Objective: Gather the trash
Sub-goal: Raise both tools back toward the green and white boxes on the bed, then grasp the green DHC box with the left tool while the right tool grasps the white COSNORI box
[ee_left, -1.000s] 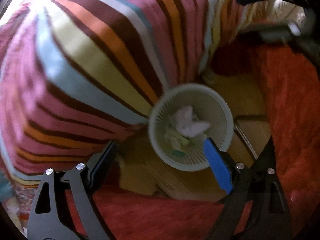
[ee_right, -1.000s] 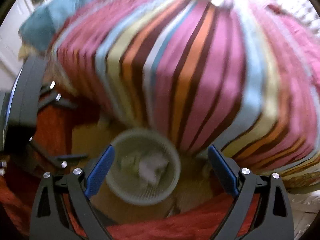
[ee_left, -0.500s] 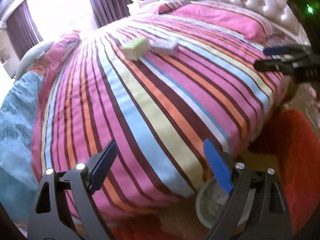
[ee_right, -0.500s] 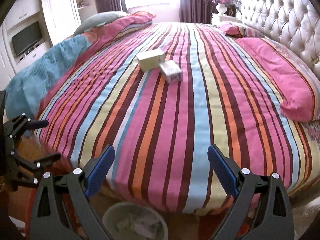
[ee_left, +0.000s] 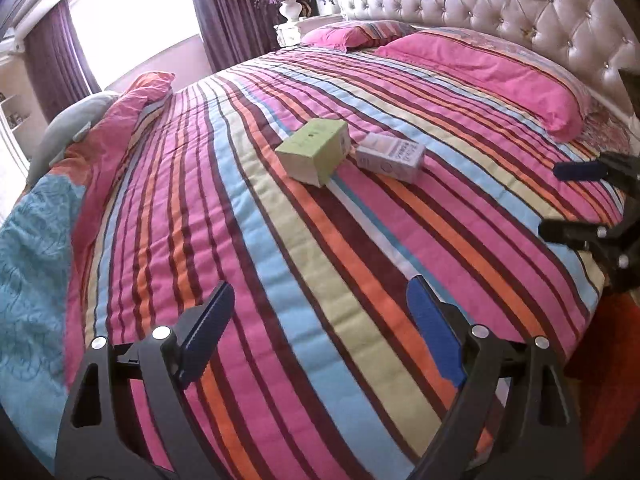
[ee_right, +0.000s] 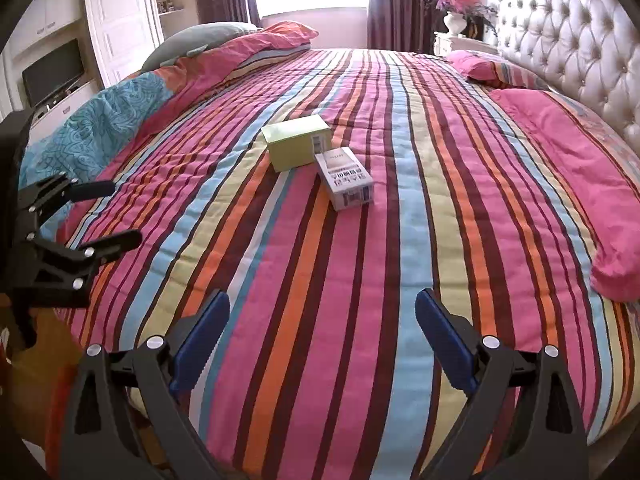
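Two small cardboard boxes lie side by side in the middle of a striped bedspread [ee_left: 280, 240]: a green box [ee_left: 316, 148] [ee_right: 298, 146] and a white box [ee_left: 392, 157] [ee_right: 347, 178] printed with barcodes. My left gripper [ee_left: 320, 312] is open and empty above the near edge of the bed, well short of the boxes. My right gripper [ee_right: 322, 320] is open and empty too, also over the near bed edge. Each gripper shows at the side of the other's view, the right one [ee_left: 588, 200] and the left one [ee_right: 96, 216].
Pink pillows [ee_right: 560, 152] lie along a tufted headboard [ee_right: 580, 48] at the right. A folded blue and pink duvet [ee_right: 120, 112] lies at the left. A nightstand with a vase of pink feathers [ee_right: 456, 4] stands at the back. Red rug [ee_left: 612, 360] covers the floor.
Both grippers have tilted up from the floor to the bed top. The waste basket with crumpled paper has dropped out of both views. Both boxes have come into view.
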The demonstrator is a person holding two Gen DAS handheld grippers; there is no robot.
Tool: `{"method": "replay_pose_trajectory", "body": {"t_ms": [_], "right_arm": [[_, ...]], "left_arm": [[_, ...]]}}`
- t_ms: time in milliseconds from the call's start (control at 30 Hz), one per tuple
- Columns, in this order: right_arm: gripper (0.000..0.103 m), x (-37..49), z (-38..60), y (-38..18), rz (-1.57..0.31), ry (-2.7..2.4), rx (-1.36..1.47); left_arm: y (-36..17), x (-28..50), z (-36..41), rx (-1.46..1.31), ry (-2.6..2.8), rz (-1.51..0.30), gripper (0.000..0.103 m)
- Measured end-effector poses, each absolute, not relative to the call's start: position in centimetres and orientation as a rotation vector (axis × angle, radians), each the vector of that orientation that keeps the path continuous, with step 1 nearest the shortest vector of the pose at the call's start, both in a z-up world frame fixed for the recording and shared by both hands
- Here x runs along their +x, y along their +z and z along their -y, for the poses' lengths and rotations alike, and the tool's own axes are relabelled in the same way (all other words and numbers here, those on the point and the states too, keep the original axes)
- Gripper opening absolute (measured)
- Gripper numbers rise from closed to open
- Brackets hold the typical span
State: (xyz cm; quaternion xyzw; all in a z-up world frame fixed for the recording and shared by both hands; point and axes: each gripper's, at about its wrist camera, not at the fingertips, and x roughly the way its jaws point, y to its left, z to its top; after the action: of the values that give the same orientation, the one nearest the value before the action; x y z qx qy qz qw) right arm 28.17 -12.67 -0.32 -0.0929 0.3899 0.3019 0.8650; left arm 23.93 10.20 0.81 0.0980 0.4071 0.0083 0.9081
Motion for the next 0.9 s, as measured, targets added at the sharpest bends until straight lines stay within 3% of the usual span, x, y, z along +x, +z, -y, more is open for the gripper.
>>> {"method": "replay_pose_trajectory", "body": {"t_ms": [900], "right_arm": [[0.09, 37.8, 8.2, -3.1, -0.88, 0.662, -0.245]], "left_arm": [[-1.2, 38.5, -11.8, 0.302, -0.089, -0.888, 0.086]]}}
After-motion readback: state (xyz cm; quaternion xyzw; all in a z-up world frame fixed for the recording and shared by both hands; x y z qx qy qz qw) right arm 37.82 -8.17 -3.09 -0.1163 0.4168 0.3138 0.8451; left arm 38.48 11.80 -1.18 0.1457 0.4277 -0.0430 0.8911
